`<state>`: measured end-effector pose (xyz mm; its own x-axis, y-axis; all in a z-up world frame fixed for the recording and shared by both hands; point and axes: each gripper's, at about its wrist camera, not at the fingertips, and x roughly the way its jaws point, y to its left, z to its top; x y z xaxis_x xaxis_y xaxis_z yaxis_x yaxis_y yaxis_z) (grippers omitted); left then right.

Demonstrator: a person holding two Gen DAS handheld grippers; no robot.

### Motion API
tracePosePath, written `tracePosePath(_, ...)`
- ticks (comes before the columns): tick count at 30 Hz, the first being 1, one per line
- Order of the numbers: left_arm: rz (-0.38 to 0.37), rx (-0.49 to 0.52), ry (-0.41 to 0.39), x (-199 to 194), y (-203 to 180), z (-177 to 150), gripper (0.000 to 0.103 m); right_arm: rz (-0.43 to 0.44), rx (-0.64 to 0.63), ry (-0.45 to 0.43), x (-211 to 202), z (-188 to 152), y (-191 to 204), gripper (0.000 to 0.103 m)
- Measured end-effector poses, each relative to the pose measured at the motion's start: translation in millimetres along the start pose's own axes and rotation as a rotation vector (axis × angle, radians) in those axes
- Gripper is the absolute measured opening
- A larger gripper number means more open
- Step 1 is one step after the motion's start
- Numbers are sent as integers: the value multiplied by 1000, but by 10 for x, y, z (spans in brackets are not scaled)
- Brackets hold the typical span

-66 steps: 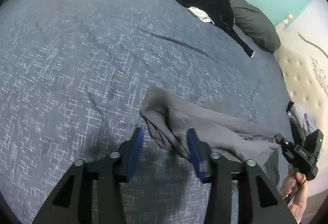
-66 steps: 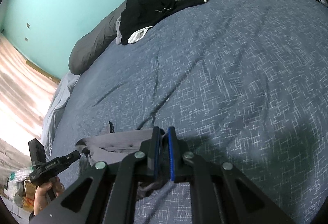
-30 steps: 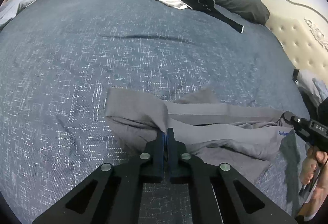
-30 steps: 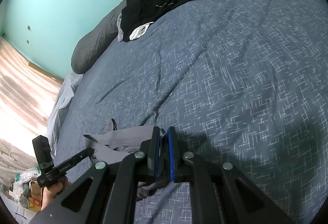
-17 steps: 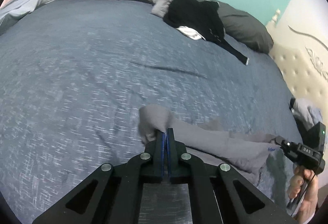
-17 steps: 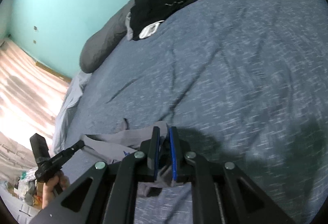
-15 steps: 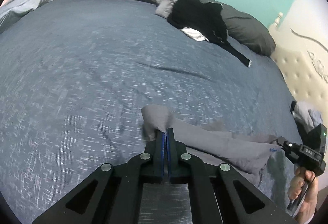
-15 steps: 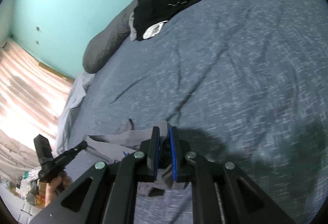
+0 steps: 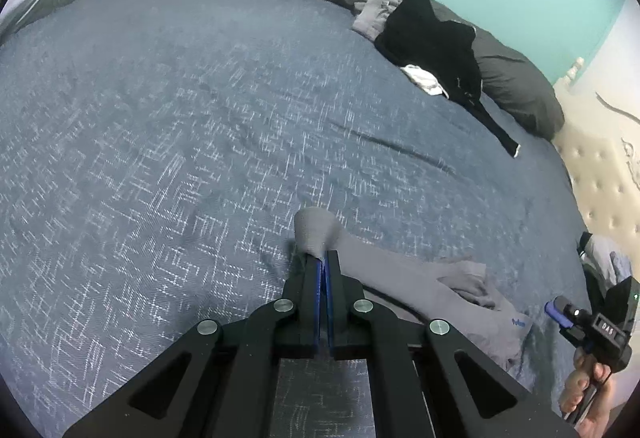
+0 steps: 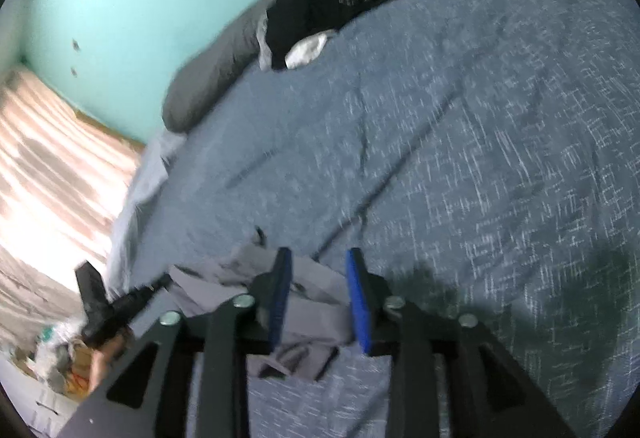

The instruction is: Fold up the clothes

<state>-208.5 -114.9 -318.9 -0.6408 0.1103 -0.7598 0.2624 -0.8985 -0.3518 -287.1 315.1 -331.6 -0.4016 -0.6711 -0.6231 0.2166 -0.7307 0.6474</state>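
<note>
On the bed (image 9: 168,109), the left hand-held gripper (image 9: 323,262) pinches one end of the grey garment (image 9: 404,278); the right hand-held gripper (image 10: 318,290) hovers spread above it. With one end free, pulling could bunch the fabric or spoil the fold.

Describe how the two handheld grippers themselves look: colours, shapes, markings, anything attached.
Both are matte black, with angular cut-out arms, silver round bolt heads and blue-padded flat fingers: left gripper, right gripper. Seen from the left wrist, the right one has a white-lettered label, a small green light, and a bare hand on its handle.
</note>
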Motion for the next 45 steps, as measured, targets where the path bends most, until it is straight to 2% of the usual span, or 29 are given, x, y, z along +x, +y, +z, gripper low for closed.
tracePosePath(4,22,22,32,65,-35,-53,3,-42,-35,76,133,-50,34,35)
tracePosePath(7,48,45,33,28,-72,-103,14,-64,-52,109,194,-106,28,36)
tracePosePath(8,55,53,31,10,-86,-118,22,-63,-40,109,193,-111,4,36)
tracePosePath(9,61,55,26,-6,-95,-128,39,-62,-28,109,191,-115,-20,36)
tracePosePath(11,59,42,8,-73,-90,-146,54,-61,-3,110,187,-125,-67,36)
tracePosePath(14,84,92,-19,-139,-181,-169,56,-58,24,101,154,-118,-119,36)
tracePosePath(25,18,206,80,227,-542,-307,56,-47,14,111,210,-142,-82,36)
tracePosePath(33,-57,220,117,281,-713,-384,56,-40,9,115,238,-142,-77,36)
tracePosePath(38,-50,231,116,326,-732,-385,55,-40,13,113,235,-138,-88,36)
tracePosePath(40,-52,223,119,349,-723,-377,44,-39,13,113,232,-138,-87,36)
tracePosePath(41,-53,225,121,356,-728,-369,29,-38,13,112,231,-138,-86,36)
tracePosePath(42,-55,228,123,363,-733,-362,20,-38,13,112,230,-138,-86,36)
tracePosePath(45,-60,224,126,362,-715,-356,9,-37,13,112,226,-138,-85,36)
